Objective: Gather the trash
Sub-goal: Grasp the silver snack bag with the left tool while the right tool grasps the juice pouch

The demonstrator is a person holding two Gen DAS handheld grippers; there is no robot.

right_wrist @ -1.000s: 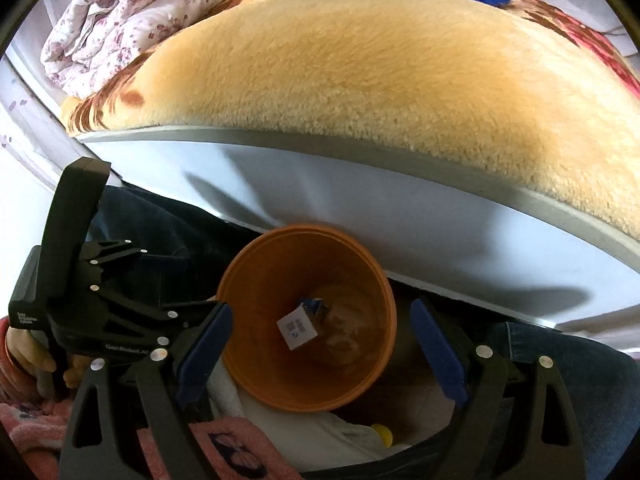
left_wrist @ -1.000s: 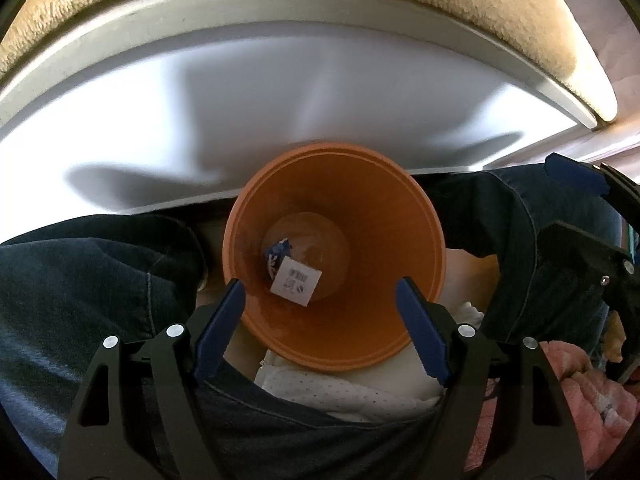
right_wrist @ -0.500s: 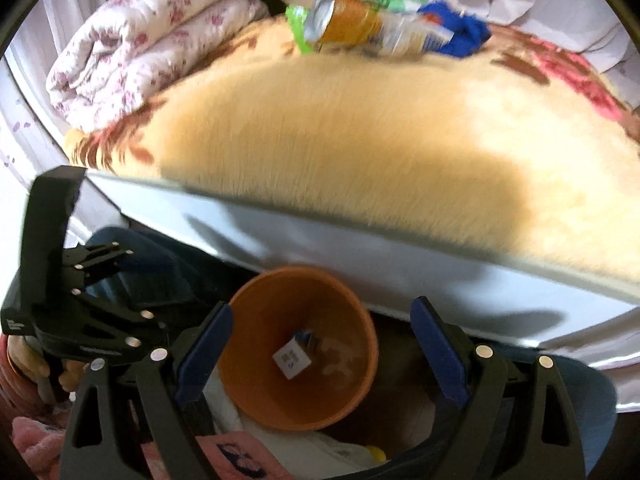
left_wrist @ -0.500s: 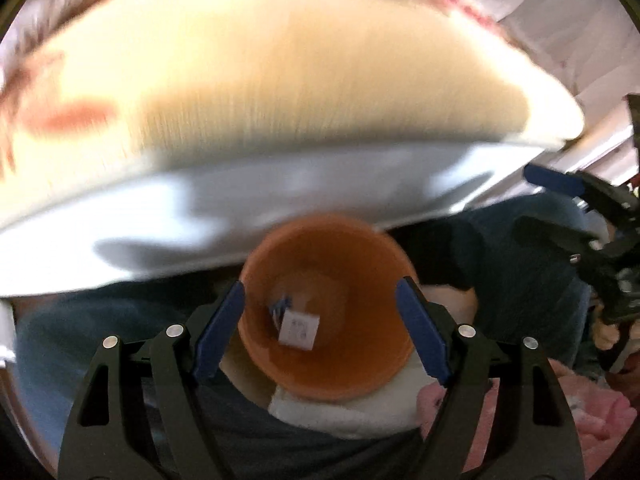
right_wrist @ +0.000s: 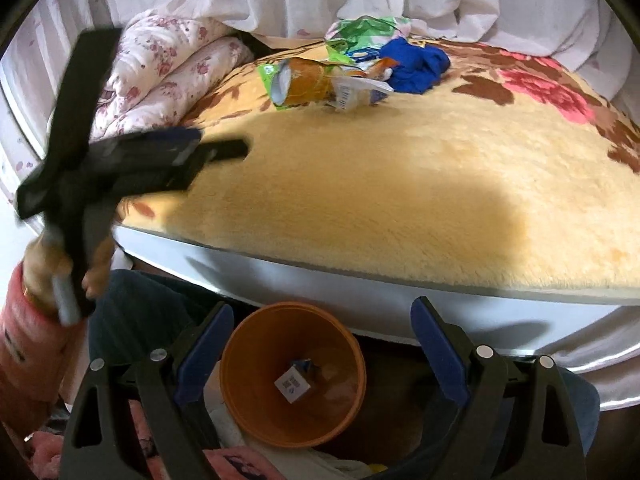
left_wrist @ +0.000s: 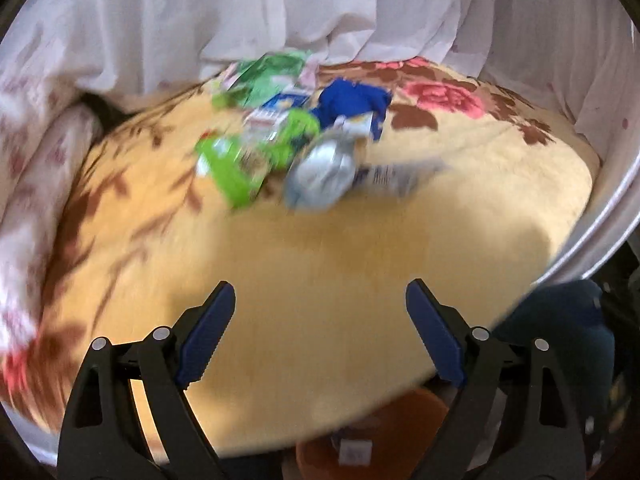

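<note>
Trash, a heap of crumpled wrappers (left_wrist: 280, 148), lies at the far side of a fluffy yellow blanket with brown and pink flowers (left_wrist: 320, 272) spread over a bed; the left wrist view is blurred, but green packets, a silver foil pouch (left_wrist: 320, 176) and a white printed wrapper can be made out, touching one another. In the right wrist view the same heap (right_wrist: 340, 76) shows an orange-and-silver packet lying on its side, with a bright blue cloth (right_wrist: 416, 64) just beside it. White curtains (left_wrist: 280, 12) hang behind the bed and a folded quilt with small pink flowers (right_wrist: 160, 72) lies at its left end. An orange plastic bucket (right_wrist: 256, 408) stands below the bed's white edge, between the person's dark trouser legs, with a small white labelled scrap (right_wrist: 292, 386) and a blue bit at its bottom. The left gripper (left_wrist: 320, 332) has just been widening its blue-padded jaws, which stand well apart over the blanket with nothing between them; seen from the right wrist it is a dark blur (right_wrist: 120, 164) held by a hand in a pink sleeve (right_wrist: 24, 332). The right gripper (right_wrist: 322, 356) hangs above the bucket, its jaws spread wide and gripping nothing.
</note>
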